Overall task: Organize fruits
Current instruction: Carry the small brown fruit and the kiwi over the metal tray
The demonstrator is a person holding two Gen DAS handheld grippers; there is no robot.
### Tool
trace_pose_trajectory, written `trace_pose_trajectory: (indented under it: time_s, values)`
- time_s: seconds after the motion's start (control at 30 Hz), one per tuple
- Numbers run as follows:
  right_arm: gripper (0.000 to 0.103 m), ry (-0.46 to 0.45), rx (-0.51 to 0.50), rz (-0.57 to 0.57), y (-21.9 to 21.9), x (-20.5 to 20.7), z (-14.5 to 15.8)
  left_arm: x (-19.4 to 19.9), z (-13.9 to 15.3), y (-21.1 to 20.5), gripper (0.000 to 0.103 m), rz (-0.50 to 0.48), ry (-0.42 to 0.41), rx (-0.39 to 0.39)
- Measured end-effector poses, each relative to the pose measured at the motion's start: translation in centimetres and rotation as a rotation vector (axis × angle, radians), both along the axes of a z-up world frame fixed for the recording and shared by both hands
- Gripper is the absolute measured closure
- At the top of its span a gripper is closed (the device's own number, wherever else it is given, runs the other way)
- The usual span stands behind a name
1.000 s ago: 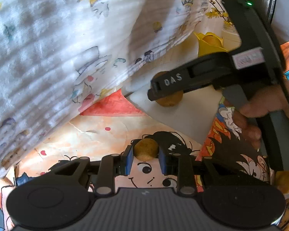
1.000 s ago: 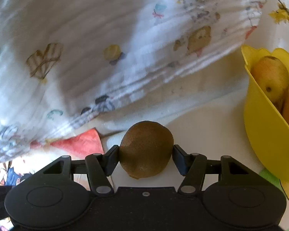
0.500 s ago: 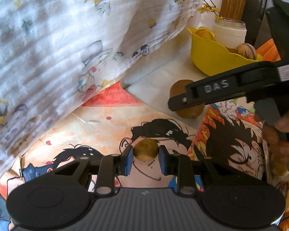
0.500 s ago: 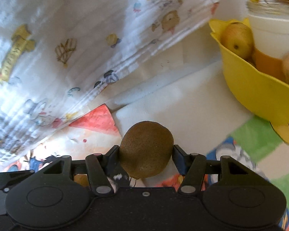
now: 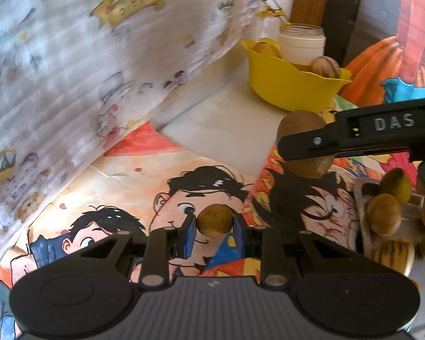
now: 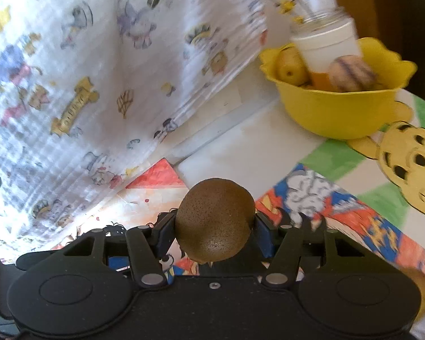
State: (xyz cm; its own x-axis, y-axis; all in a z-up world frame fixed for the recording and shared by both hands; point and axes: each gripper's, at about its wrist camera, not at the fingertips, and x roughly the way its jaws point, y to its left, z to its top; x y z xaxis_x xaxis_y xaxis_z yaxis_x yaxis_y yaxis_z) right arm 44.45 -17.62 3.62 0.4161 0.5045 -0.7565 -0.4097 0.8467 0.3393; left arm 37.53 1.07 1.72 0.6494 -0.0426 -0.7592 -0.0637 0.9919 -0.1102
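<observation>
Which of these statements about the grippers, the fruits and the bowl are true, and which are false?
1. The right gripper holds a brown kiwi. True.
2. The left gripper is empty. False: it holds a small round brown fruit.
3. The yellow bowl is empty. False: fruits lie in it.
4. A white jar stands behind the bowl. True.
5. The table cover is plain white. False: it carries coloured cartoon drawings.

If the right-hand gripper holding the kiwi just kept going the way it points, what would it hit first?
Probably the tabletop: the right gripper, shut on the kiwi, points down at the white sheet short of the patterned cloth. The yellow bowl sits off to the right. Depth is uncertain.
</observation>
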Motion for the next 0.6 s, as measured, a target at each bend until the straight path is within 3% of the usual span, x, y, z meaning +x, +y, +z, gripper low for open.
trace_pose_trajectory:
  time_s: [0.27, 0.6]
  values:
    - [0.043, -0.044, 0.009, -0.119, -3.3, -3.7, 2.9, -1.0, 1.6, -1.5, 0.073, -0.075, -0.008, -0.004]
    - [0.042, -0.216, 0.055, -0.303, -8.3, -7.5, 8.9, -1.8, 3.4, -4.0, 0.073, -0.177, -0.044, -0.005]
